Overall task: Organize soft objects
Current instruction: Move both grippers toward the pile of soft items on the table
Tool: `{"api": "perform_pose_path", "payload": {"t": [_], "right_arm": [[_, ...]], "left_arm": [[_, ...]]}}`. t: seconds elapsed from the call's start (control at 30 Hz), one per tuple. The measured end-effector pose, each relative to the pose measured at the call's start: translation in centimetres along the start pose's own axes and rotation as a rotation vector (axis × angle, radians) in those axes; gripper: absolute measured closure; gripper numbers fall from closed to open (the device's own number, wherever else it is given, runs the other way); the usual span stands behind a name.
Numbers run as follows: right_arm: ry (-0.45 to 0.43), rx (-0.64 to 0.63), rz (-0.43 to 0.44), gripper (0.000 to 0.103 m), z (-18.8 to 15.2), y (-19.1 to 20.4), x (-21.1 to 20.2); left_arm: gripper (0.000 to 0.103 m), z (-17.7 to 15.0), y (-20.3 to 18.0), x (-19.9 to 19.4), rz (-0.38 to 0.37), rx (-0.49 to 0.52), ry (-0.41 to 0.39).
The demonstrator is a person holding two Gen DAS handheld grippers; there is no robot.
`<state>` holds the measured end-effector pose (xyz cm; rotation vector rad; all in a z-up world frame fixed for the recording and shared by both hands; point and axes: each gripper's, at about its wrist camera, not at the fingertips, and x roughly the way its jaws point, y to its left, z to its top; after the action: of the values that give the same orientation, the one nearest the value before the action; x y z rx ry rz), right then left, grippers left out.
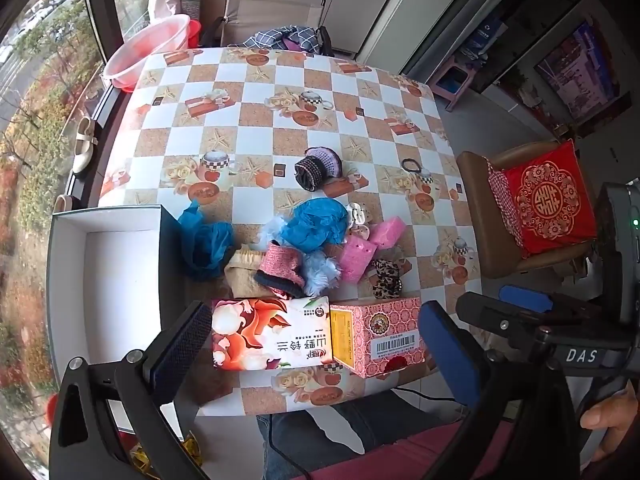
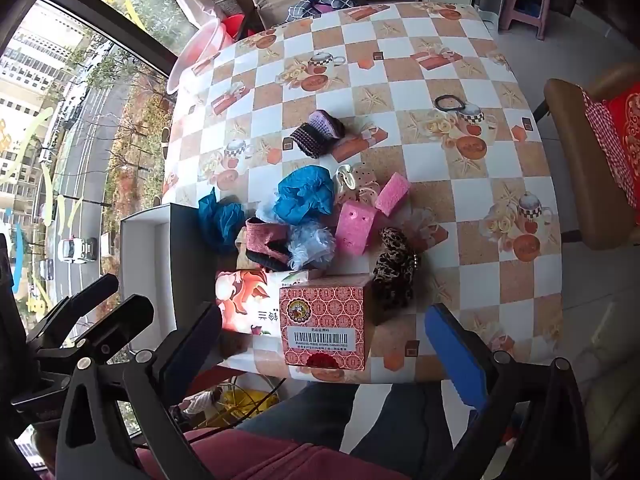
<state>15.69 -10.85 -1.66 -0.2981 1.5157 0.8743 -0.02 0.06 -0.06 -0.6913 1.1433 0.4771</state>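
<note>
Checkered oilcloth printed with teapots and starfish covers the table (image 1: 256,140) beside a tall window. Both tongs hang above its near edge, tilted steeply down. The left gripper (image 1: 316,344) stands spread wide with nothing between its black and blue pads, framing 2 cartons: a long floral tissue-style box (image 1: 272,334) and a pink patterned cardboard box with a barcode label (image 1: 380,334), side by side and touching. The right gripper (image 2: 324,336) is likewise spread wide and empty, the pink box (image 2: 326,326) lying below its gap.

Just beyond the boxes sits the heap of soft things: a pink knitted cloth with a dark edge (image 1: 280,272), a pale blue fluffy piece (image 1: 320,272), 2 pink sponges (image 1: 358,258), a crumpled blue plastic cover (image 1: 316,222) and a leopard-print scrunchie (image 1: 386,278). A second crumpled blue cover (image 1: 208,244) lies against the open white-lined box (image 1: 116,280) at the left edge. Farther out, a lilac and black knitted roll (image 1: 318,168) and a black hair tie (image 1: 412,165) lie apart. A red cushion (image 1: 548,196) rests on a brown chair.
</note>
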Motion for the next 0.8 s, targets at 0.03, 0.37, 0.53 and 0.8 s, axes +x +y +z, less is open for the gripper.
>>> {"api": "perform_pose_path", "payload": {"t": [0.03, 0.37, 0.53, 0.8], "right_arm": [[-0.001, -0.001, 0.0, 0.001, 0.0, 0.0, 0.0], [-0.001, 0.002, -0.005, 0.001, 0.1, 0.0, 0.1], [-0.005, 0.025, -0.009, 0.001, -0.1, -0.3, 0.5], [-0.028, 0.141, -0.033, 0.001, 0.4, -2.7, 1.0]], "left_arm": [[0.0, 0.0, 0.0, 0.0, -0.001, -0.001, 0.002], [0.0, 0.0, -0.1, 0.3, 0.008, 0.0, -0.002], [0.0, 0.6, 0.7, 0.5, 0.002, -0.006, 0.004], [0.0, 3.1, 3.6, 1.8, 0.01, 0.001, 0.008]]}}
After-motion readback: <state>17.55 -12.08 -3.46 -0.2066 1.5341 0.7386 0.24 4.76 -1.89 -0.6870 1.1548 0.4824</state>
